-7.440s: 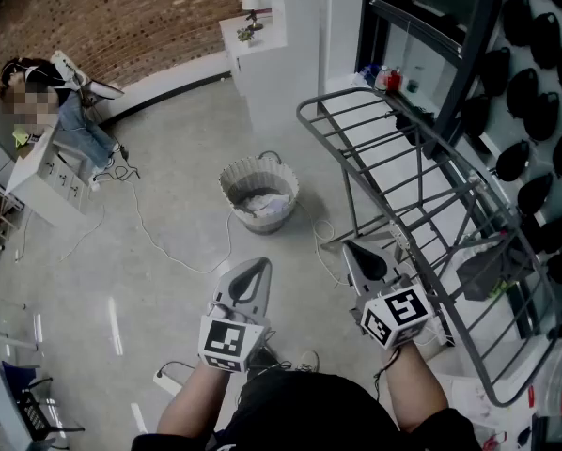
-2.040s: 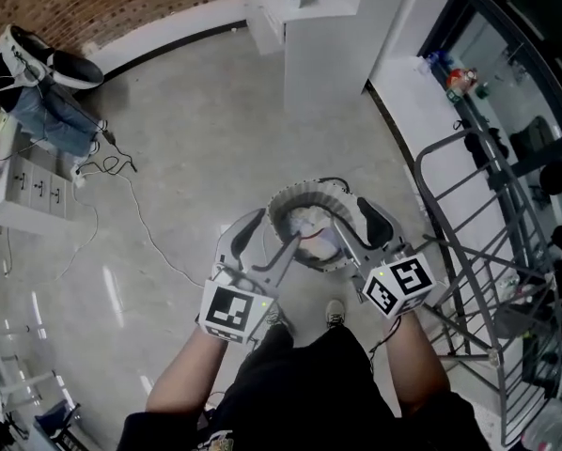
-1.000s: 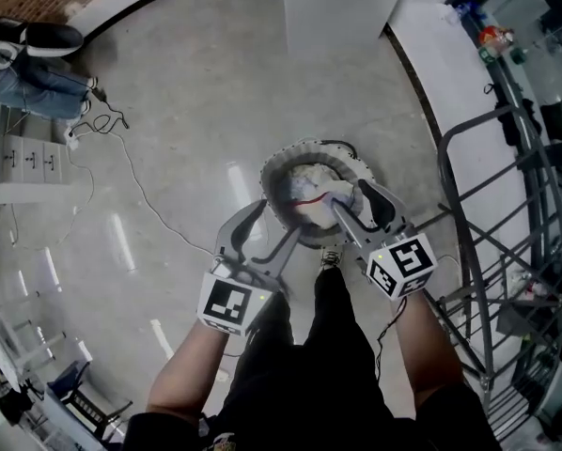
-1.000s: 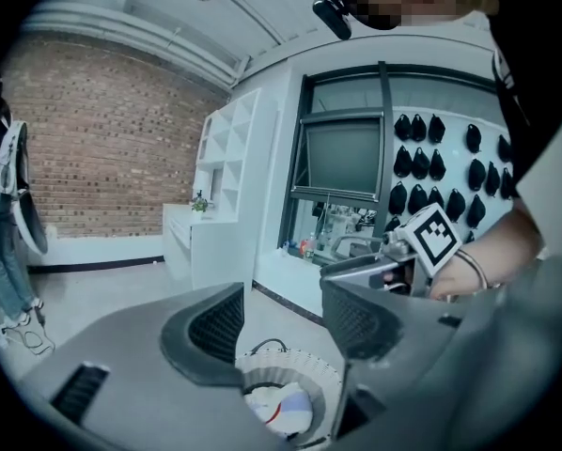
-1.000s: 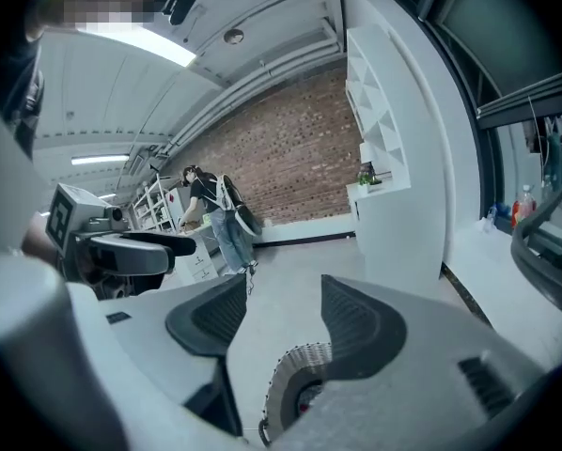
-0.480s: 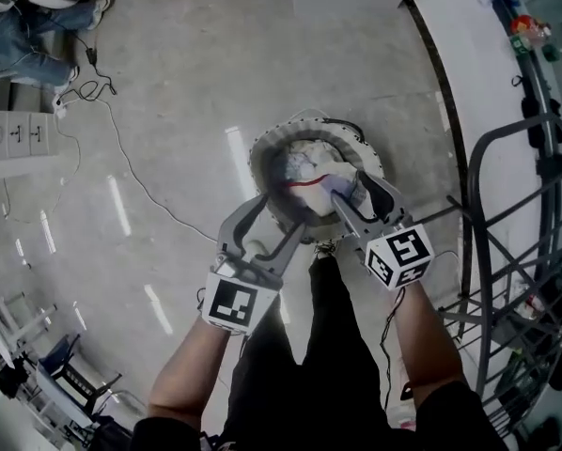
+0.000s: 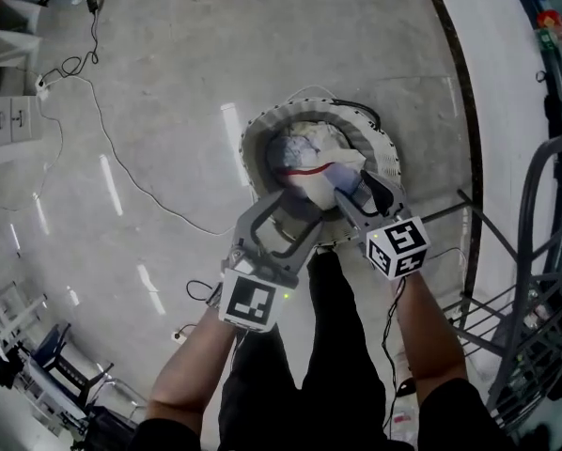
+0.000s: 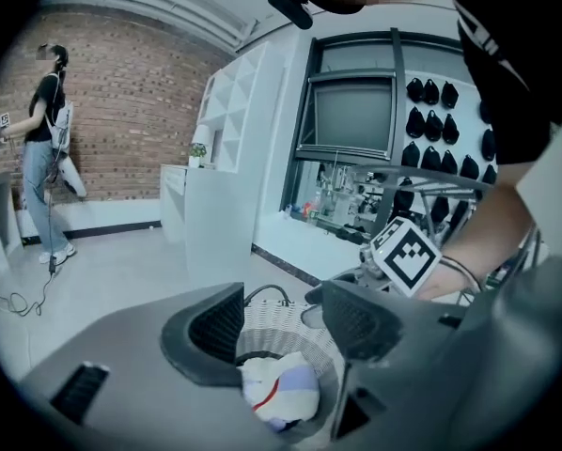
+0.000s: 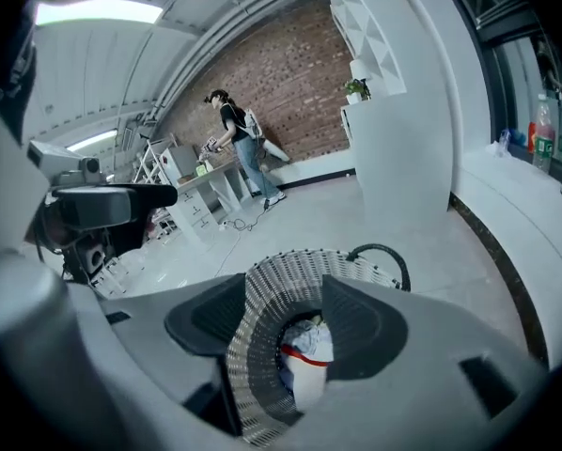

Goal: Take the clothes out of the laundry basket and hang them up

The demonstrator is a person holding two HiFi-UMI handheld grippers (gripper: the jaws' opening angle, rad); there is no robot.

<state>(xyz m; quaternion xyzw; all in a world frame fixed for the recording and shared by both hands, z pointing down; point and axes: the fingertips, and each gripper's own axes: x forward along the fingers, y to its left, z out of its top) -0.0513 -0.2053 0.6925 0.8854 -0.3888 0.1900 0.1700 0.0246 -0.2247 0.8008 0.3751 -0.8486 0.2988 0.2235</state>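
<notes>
My left gripper [image 7: 286, 216] and right gripper [image 7: 361, 194] both gape wide, holding nothing, at 7 and 4 o'clock of the basket [image 7: 255, 139]; clothes [image 7: 304, 153] lie heaped inside it

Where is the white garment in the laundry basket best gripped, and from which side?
Likely pinch the bunched top fold of the white garment, near its red trim, coming straight down through the open mouth of the laundry basket; its woven wall blocks every side.
</notes>
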